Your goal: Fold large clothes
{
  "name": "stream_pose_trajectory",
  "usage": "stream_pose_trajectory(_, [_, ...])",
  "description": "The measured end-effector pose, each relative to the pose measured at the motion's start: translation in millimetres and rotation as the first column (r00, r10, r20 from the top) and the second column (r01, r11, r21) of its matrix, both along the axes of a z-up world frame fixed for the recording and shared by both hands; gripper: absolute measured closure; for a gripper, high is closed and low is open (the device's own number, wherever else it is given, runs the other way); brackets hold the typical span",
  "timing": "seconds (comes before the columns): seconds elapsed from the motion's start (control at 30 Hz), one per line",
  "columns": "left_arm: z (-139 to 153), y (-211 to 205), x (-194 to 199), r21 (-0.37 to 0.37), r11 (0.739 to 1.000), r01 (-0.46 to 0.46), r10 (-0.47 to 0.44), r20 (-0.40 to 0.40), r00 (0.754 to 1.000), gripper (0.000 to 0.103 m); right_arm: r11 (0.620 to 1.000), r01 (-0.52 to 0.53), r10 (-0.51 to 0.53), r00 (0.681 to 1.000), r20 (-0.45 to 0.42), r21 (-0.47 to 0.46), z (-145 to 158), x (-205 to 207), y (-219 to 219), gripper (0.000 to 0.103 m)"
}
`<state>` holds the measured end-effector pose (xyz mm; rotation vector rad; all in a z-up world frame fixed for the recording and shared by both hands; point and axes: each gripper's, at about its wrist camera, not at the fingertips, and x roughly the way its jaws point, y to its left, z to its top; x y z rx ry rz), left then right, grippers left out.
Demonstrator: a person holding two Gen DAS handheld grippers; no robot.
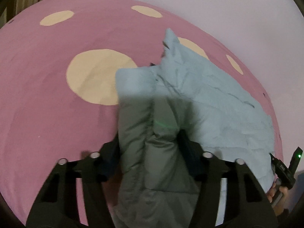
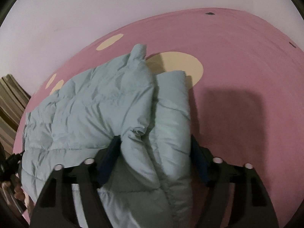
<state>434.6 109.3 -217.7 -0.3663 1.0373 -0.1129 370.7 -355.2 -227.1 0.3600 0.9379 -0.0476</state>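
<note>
Jacket [image 1: 199,98], pale blue-green and quilted into puffy stitched channels, lies on a pink bed cover [image 1: 47,104] printed with cream ovals [image 1: 98,77]. Its shell is smooth, slightly glossy and heavily creased. Padded bulk spreads across the cover, with one narrow end standing up in a blunt point toward the pale wall [image 1: 228,9].

Left tool [image 1: 152,144]: both black fingers flank a thick folded roll of the padding, and the fabric bulges between the blue pads; clamped on the jacket.

Right tool [image 2: 153,148]: fingers sit either side of a doubled fold, pads pressed into it; likewise clamped on the jacket [image 2: 95,104]. A dark shadow falls on the cover [image 2: 247,76] to the right.

In the left wrist view, the other handset and part of a hand [image 1: 275,191] appear at the lower right edge, though blur makes the detail uncertain. Striped fabric [image 2: 9,98] shows at the frame margin.
</note>
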Motion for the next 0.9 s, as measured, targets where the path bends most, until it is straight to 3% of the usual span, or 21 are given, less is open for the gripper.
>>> stream_pose_trajectory(0.17, [-2, 2, -5, -0.086, 0.996, 0.017, -0.016, 0.004, 1.000, 0.078, 0.996, -0.015, 0.014, 1.000, 0.008, 0.083, -1, -7, 4, 0.070])
stream_pose_trajectory(0.3, [6, 1, -17, -0.079, 0.996, 0.030, -0.028, 0.031, 0.999, 0.088, 0.993, -0.018, 0.015, 1.000, 0.024, 0.114, 5, -13, 8, 0.082])
stream_pose_trajectory(0.53, [22, 19, -47, -0.064, 0.998, 0.023, -0.019, 0.056, 0.998, 0.090, 0.988, -0.047, 0.042, 0.998, 0.037, 0.150, 13, -38, 24, 0.085])
stream_pose_trajectory(0.9, [37, 71, -145, -0.050, 0.998, -0.033, 0.035, 0.035, 0.999, 0.090, 0.973, -0.119, 0.116, 0.993, 0.026, 0.196, 12, -46, 27, 0.086])
